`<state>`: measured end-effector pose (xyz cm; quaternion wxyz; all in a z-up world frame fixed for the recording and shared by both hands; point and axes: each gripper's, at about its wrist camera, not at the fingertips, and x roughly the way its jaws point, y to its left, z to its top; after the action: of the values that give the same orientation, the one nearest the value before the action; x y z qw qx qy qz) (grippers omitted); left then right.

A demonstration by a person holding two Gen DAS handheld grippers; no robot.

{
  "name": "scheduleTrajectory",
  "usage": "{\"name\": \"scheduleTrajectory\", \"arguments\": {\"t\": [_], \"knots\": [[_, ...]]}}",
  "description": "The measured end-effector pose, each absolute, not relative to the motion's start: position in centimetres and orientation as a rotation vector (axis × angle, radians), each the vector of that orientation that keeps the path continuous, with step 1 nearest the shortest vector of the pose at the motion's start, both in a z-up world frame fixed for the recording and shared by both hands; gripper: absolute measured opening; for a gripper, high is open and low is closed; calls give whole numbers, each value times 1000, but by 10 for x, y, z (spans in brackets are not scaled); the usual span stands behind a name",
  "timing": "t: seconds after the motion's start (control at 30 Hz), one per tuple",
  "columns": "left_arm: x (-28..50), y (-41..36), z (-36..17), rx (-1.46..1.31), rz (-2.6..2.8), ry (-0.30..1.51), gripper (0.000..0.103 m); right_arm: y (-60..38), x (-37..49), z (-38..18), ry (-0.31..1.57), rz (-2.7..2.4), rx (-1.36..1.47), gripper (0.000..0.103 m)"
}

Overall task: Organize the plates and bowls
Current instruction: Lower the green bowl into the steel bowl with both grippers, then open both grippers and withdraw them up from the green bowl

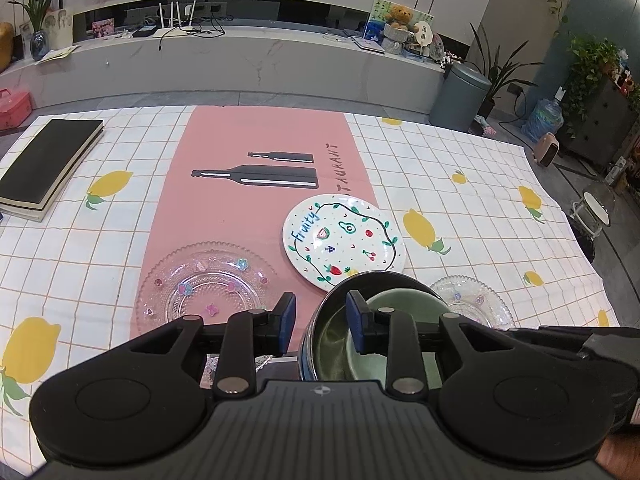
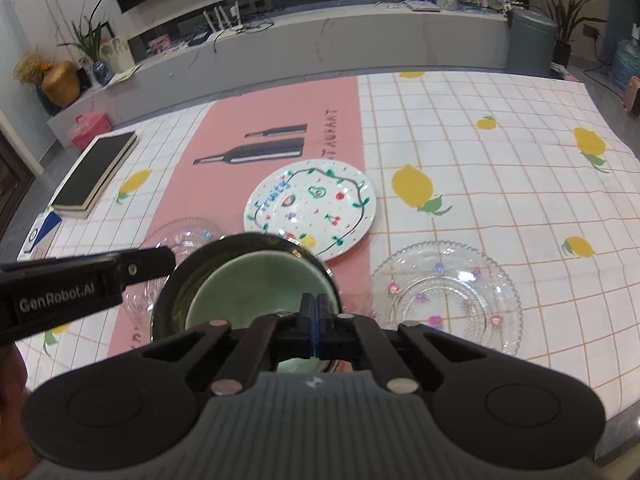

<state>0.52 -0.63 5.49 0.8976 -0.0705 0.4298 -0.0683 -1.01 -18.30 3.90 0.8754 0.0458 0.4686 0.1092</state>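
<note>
From the left wrist view, we see our left gripper (image 1: 320,322) with its blue pads apart, one on each side of the near-left wall of the dark bowl (image 1: 320,344); whether the pads press on the wall we cannot tell. Inside the dark bowl, the green bowl (image 1: 400,300) lies tilted, toward two o'clock. The white plate (image 1: 344,240) sits at twelve o'clock from the bowls, partly on the pink runner (image 1: 224,200), and we read "Fruity" in blue on it. The runner carries two bottle shapes and letters that seem to end in "AURANT". One glass plate (image 1: 206,286) is at ten o'clock, a second glass plate (image 1: 476,300) at three o'clock, half hidden. From the right wrist view, our right gripper (image 2: 316,316) has its jaws together at the near rim of the bowls; we judge that it pinches the rim of the green bowl (image 2: 248,284), but the contact is hidden. The left gripper's side (image 2: 80,292) comes in from nine o'clock and shows "GenRobot.AI". The dark bowl (image 2: 188,280) stands on the runner (image 2: 280,128), near the white plate (image 2: 312,208). We think the step is nesting the green bowl. The next move calls for settling it flat, while the left gripper steadies the dark bowl.
</note>
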Motion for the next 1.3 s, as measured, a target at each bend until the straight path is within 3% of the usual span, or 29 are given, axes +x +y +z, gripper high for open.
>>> {"name": "scheduleTrajectory", "arguments": {"t": [0.4, 0.7, 0.77, 0.83, 1.0, 1.13, 1.3], "knots": [[4, 1, 54, -169, -137, 886, 36, -176, -7, 24, 1041, 272, 109, 0], [4, 30, 61, -308, -146, 877, 38, -193, -5, 49, 957, 283, 213, 10], [4, 37, 61, -305, -128, 869, 38, -196, -5, 53, 940, 288, 226, 18], [2, 46, 57, -308, -106, 874, 39, -197, -4, 58, 920, 302, 227, 33], [-2, 63, 46, -302, -53, 901, 38, -192, -2, 64, 892, 316, 205, 39], [-2, 64, 48, -306, -48, 888, 38, -188, -5, 63, 873, 321, 175, 61], [-1, 55, 47, -285, -74, 891, 39, -189, -5, 60, 852, 310, 136, 71]]}}
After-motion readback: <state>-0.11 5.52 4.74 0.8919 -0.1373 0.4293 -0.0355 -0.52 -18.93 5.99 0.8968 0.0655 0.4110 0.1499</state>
